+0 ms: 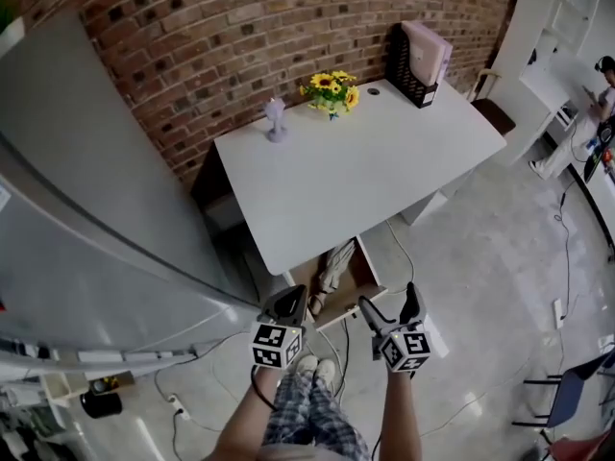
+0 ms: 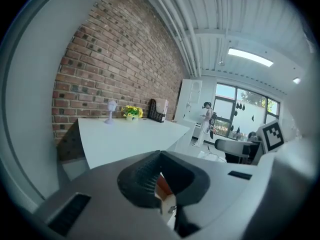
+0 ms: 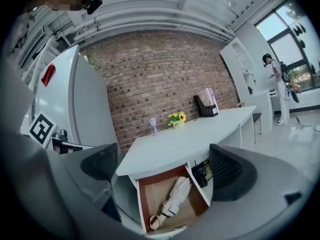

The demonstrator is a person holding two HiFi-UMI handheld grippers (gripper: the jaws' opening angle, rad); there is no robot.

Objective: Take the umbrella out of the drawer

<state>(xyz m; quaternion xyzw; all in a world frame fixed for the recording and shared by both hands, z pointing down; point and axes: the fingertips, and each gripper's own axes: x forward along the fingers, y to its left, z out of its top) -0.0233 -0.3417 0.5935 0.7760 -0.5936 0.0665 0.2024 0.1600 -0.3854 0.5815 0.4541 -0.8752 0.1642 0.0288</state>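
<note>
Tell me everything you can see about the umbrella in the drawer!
The umbrella is cream-white, folded short and wrapped tight. It looks like cloth, with a dark band and a loop at its near end. It lies flat and slanted on the floor of the open brown drawer under the white desk, with the loop end toward the drawer's front. Nothing else touches it.

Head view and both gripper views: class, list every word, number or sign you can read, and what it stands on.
No readable text.
Left gripper and right gripper cubes: square black-and-white markers only, no letters.
Red patch on the grey cabinet: too small to read.
</note>
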